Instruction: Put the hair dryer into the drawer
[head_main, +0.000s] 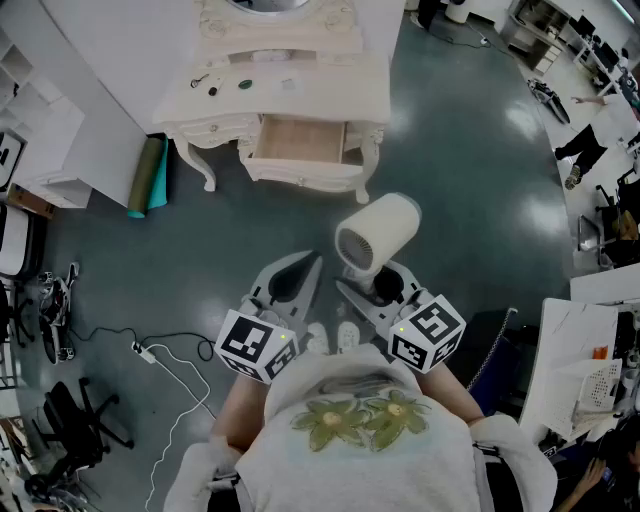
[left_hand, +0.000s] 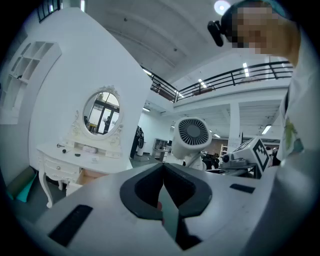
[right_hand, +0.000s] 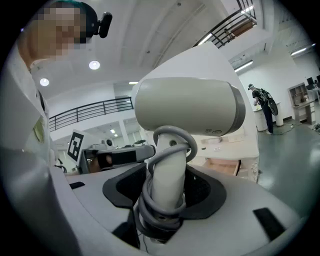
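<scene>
Item: hair dryer (head_main: 377, 232), cream-white, round grille at the rear, grey cord wound round its handle. Location: in the air above the grey floor (head_main: 480, 180), in front of the bench (head_main: 320, 85) and well apart from the drawer (head_main: 300, 140). Held by: right gripper (head_main: 385, 287), fingers spread wide and clamped on the cord-wrapped handle, barrel upright above them. Left gripper (head_main: 305, 265): just beside the right one, fingers closed together, nothing between them. Drawer: pulled out of the white carved bench, pale wood inside. Bench top: a few small dark items; oval mirror (left_hand: 101, 114) above it. Writing: small print on the dryer's barrel, too small to read; left cube (head_main: 257, 345) and right cube (head_main: 428, 332) bear black-and-white square markers, no letters. Also: green roll (head_main: 148, 177) leaning beside the bench.
</scene>
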